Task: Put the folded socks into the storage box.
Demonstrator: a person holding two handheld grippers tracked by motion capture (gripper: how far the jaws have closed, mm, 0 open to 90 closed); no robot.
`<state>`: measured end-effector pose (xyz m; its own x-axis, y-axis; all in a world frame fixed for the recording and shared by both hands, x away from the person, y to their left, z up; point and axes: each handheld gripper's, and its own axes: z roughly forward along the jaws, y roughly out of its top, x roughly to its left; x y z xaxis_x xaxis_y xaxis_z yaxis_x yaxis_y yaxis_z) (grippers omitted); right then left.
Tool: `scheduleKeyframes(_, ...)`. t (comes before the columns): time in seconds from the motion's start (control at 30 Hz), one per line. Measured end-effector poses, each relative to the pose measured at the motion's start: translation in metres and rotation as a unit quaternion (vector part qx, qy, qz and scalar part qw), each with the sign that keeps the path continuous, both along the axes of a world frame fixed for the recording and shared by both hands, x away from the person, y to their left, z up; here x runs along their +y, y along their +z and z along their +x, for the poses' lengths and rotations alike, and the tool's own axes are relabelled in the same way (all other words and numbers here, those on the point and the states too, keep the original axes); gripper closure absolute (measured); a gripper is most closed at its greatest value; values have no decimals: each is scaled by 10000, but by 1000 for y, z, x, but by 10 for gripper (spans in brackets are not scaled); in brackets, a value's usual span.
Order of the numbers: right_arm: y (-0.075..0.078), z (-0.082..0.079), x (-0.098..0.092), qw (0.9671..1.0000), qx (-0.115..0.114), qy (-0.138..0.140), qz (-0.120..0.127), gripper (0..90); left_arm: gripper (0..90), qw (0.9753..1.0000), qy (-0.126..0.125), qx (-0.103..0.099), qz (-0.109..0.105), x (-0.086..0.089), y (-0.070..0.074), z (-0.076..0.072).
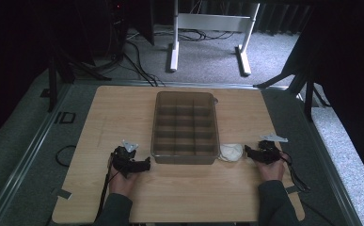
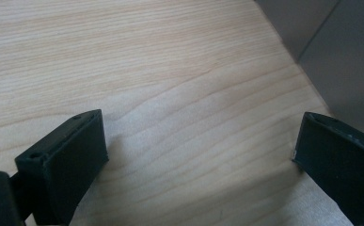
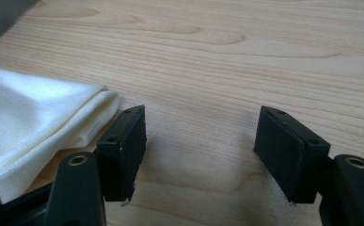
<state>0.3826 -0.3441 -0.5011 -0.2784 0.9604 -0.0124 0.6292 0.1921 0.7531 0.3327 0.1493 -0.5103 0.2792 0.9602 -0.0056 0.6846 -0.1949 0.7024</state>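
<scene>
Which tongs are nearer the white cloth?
Right. The right tongs, open, sit just beside the white cloth; the left tongs, also open, are across the compartment tray from it.

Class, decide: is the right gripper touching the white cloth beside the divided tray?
Cannot tell. In the right gripper view the right gripper stands open, its left jaw right at the white cloth's folded edge, hiding any gap or contact.

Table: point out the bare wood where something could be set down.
The table is bare left of the divided tray, right of it, and along the near edge between the forearms. It is crowded at the tray's near corners: the left gripper at one, the white cloth and right gripper at the other.
</scene>
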Motion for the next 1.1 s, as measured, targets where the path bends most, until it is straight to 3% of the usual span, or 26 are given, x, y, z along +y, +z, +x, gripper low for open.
scheduleKeyframes(0.17, 1, 0, 0, 10000, 29, 16, -3, 342, 28, 10000, 0, 0, -1, 0, 0, 0)
scheduleKeyframes(0.3, 4, 1, -3, 9998, 158, 121, -52, 418, 29, 10000, 0, 0, 1, 0, 0, 0)
scheduleKeyframes(0.33, 5, 0, -5, 9995, 173, 257, -57, 457, 29, 10000, 6, 3, 3, 0, 0, 0)
scheduleKeyframes(0.43, 6, -3, -9, 9991, 218, 368, 35, 470, 29, 10000, 8, 6, 8, 0, 0, 0)
scheduleKeyframes(0.57, 11, -8, -11, 9987, 168, 486, 48, 476, 29, 10000, 8, 6, 8, 0, 0, 1)
scheduleKeyframes(0.77, 29, -11, -7, 9969, 28, 773, -121, 486, 29, 10000, 8, 7, 7, 0, 0, 1)
scheduleKeyframes(0.97, 40, -8, -2, 9930, 26, 1149, -271, 499, 29, 10000, -18, 2, 2, -1, 0, 1)
scheduleKeyframes(1.0, 43, -8, 1, 9907, 22, 1316, -331, 502, 29, 10000, -29, -1, -4, -1, 0, 1)
scheduleKeyframes(1.1, 48, -8, 6, 9879, -9, 1472, -490, 516, 29, 10000, -39, -4, -7, -1, 0, 1)
